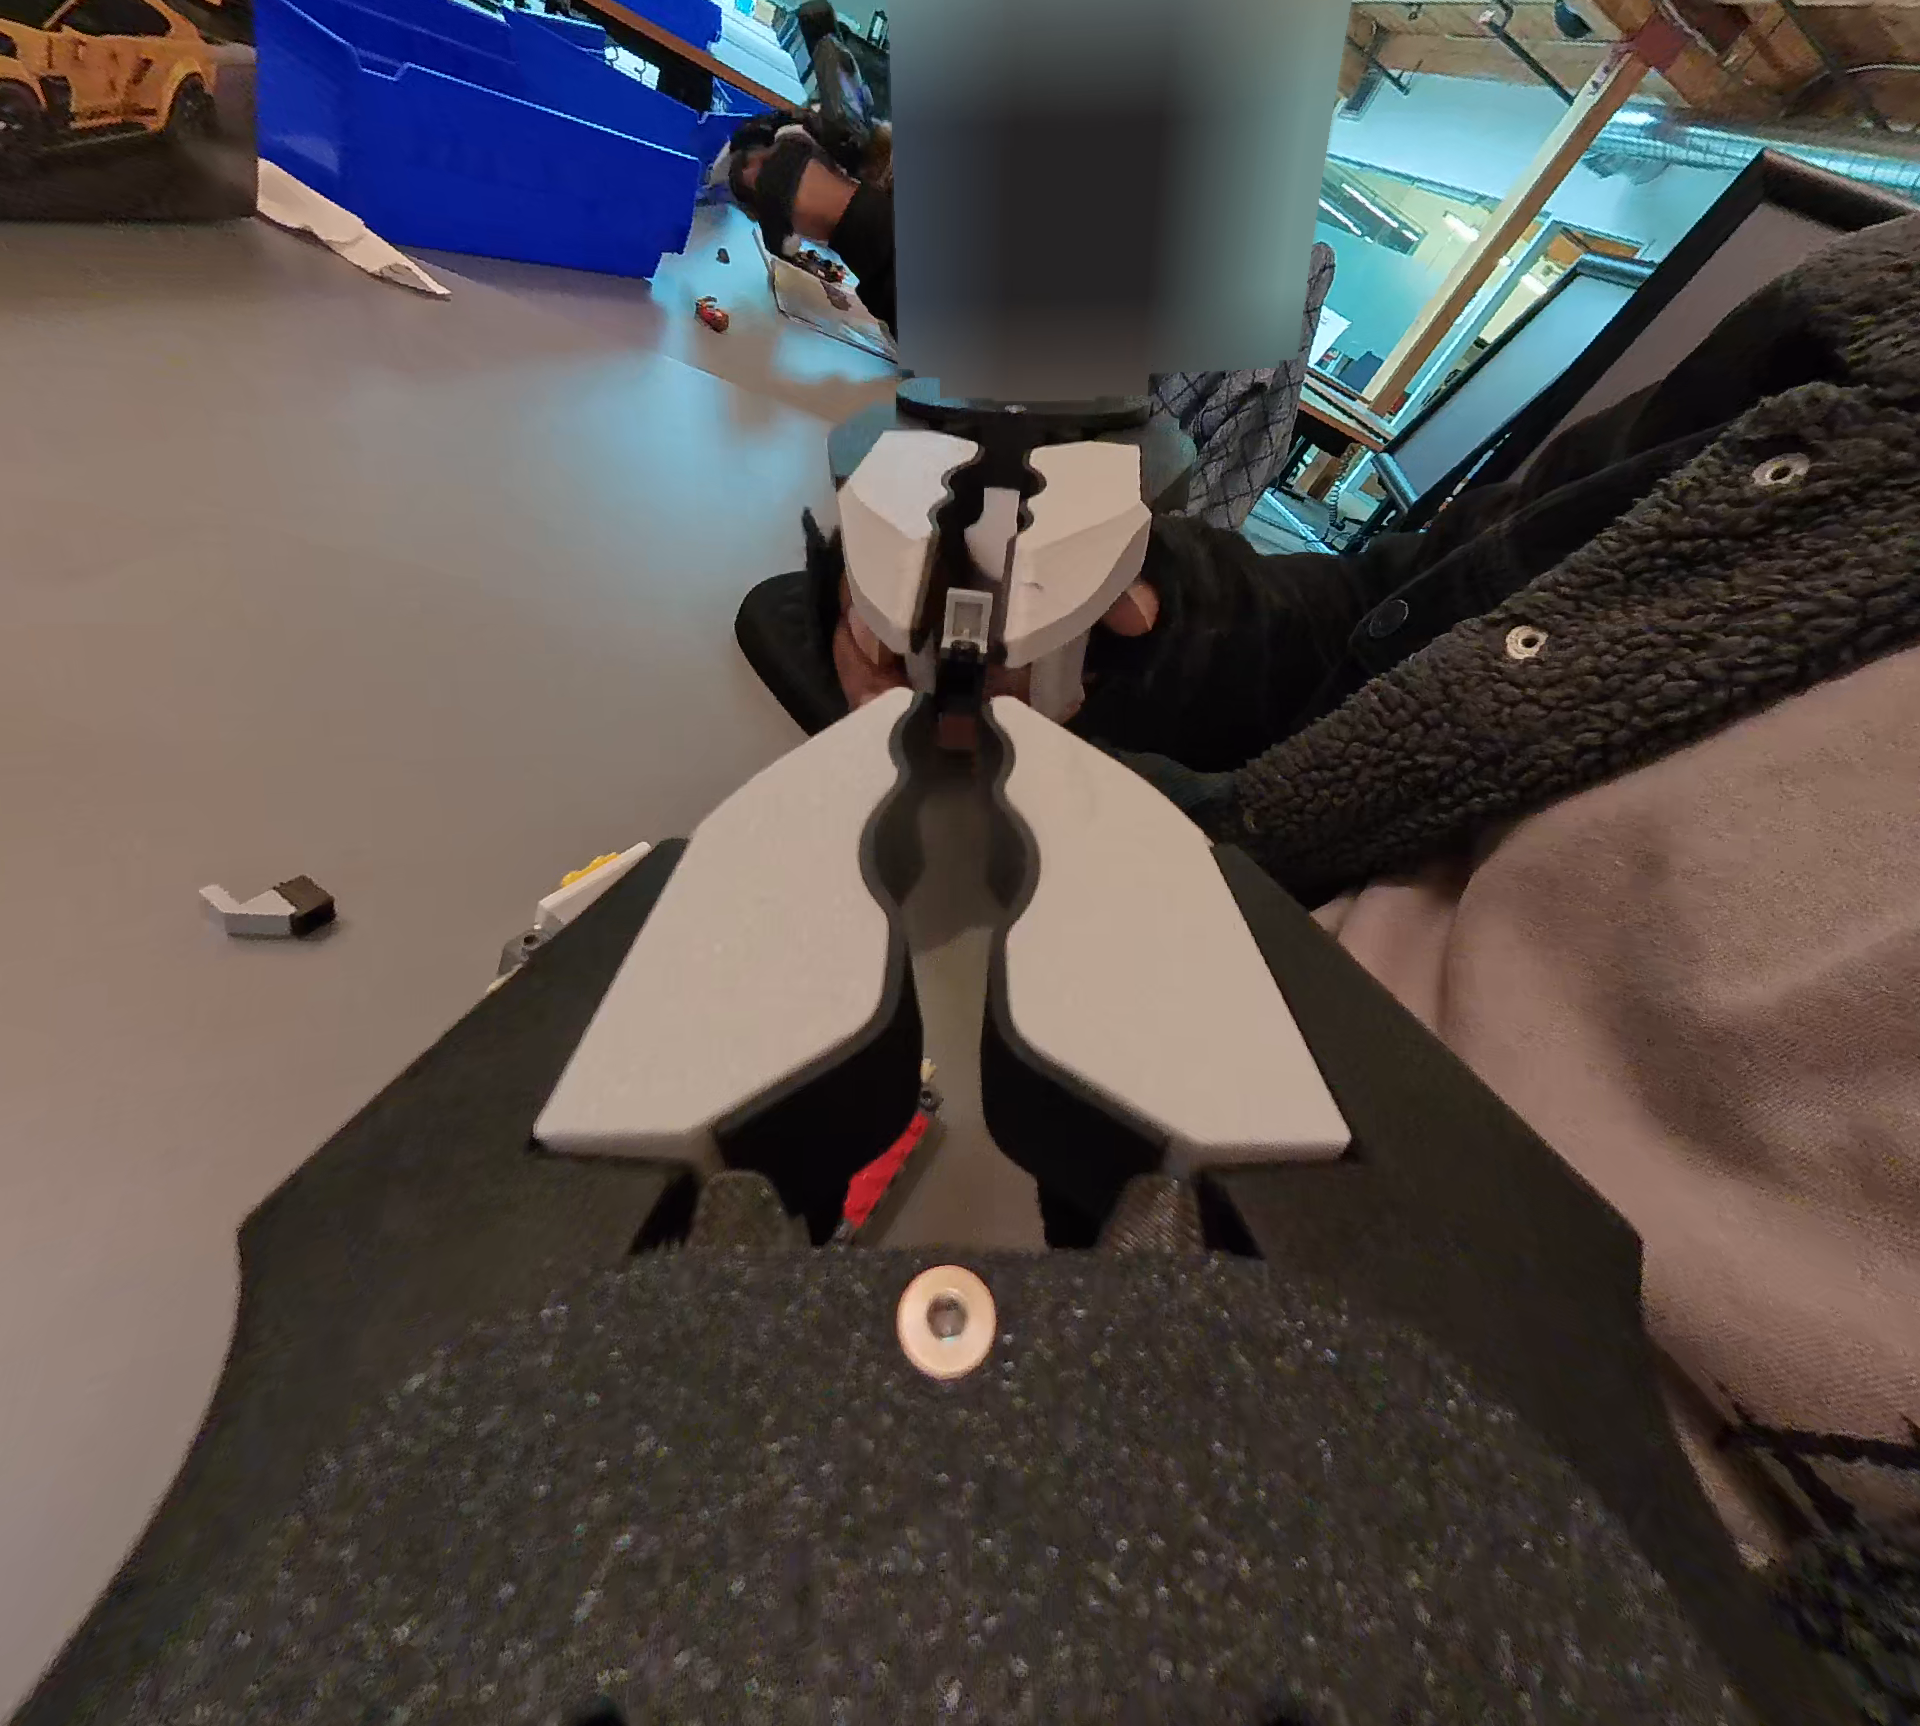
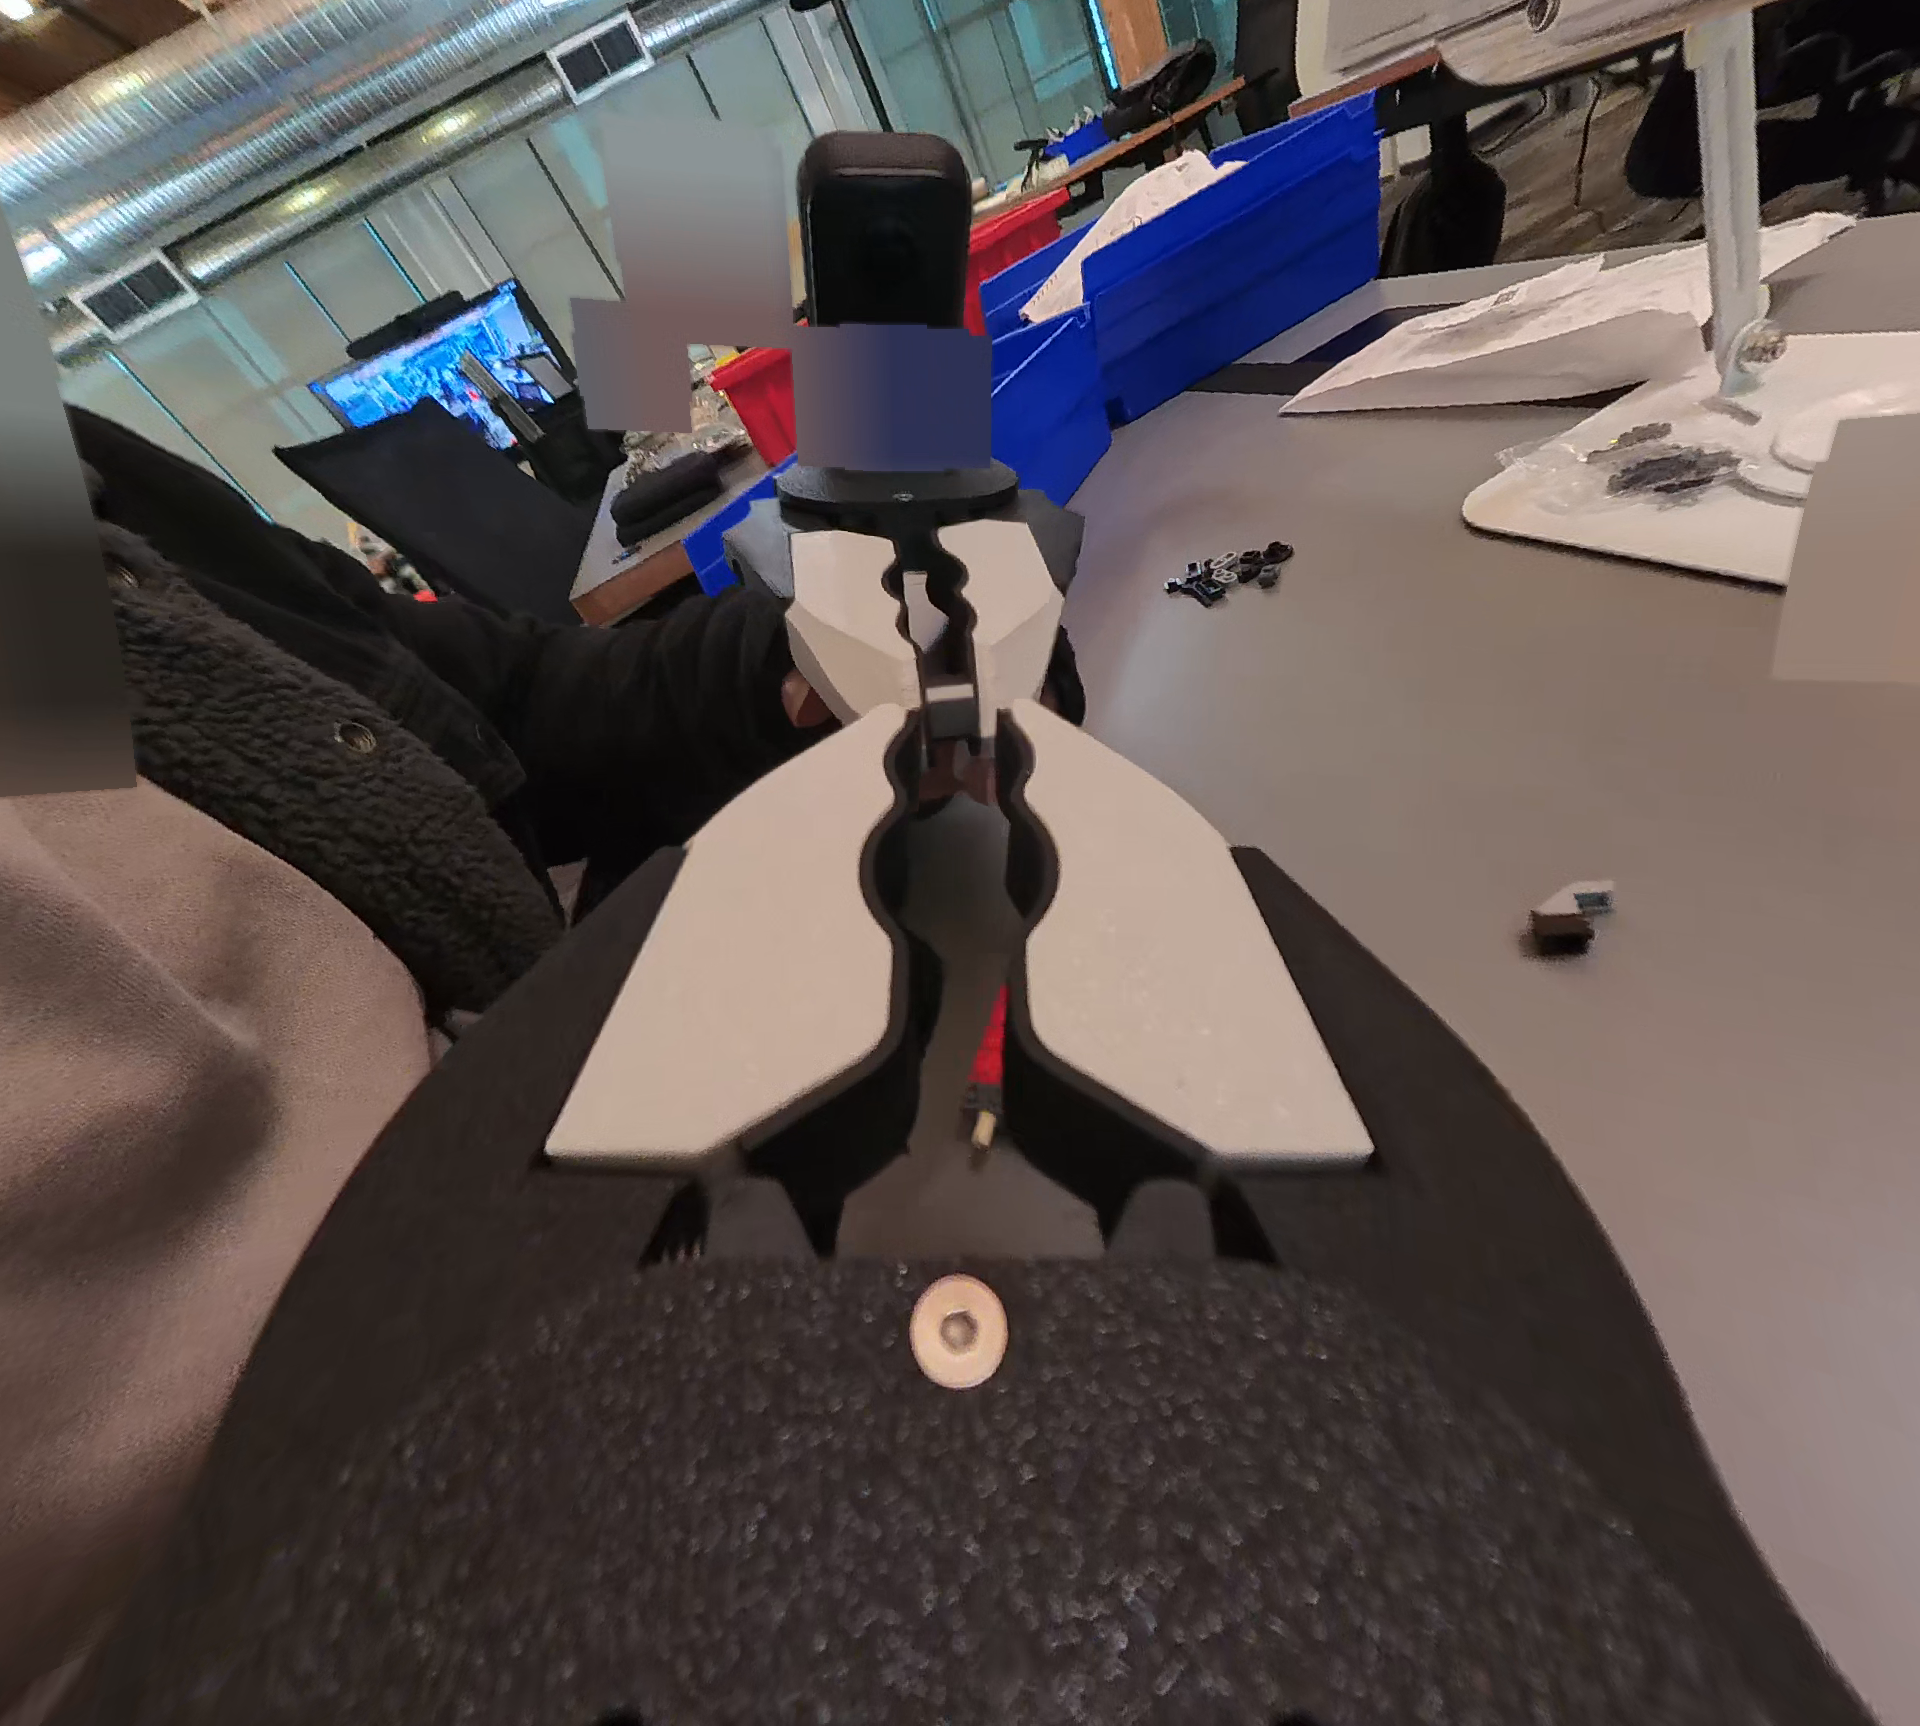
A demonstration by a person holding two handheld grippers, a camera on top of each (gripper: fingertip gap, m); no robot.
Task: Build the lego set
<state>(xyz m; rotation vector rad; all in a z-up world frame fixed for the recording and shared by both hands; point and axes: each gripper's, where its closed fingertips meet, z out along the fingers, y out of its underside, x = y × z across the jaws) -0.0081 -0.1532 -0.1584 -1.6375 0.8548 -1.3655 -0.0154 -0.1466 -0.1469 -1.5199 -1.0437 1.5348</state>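
My two grippers meet tip to tip above the grey table point(image 1: 364, 637). My left gripper point(image 1: 954, 722) is shut on a small dark lego piece point(image 1: 956, 674). My right gripper point(image 1: 968, 637) faces it and is shut on a small light grey lego piece point(image 1: 968, 614). The two pieces touch end to end. In the right wrist view my right gripper point(image 2: 951, 736) holds the grey-topped piece point(image 2: 951, 702) against the left gripper point(image 2: 940, 653). Each gripper is held by a hand in a dark sleeve.
A loose grey and black piece point(image 1: 272, 907) lies on the table, also in the right wrist view point(image 2: 1569, 918). A red lego build point(image 1: 885, 1167) lies under the grippers. Small dark pieces point(image 2: 1231, 570), an instruction stand point(image 2: 1725, 242), blue bins point(image 1: 468, 138) and a lego box point(image 1: 114, 14) stand farther off. Left and right tips are no more than a few centimetres apart.
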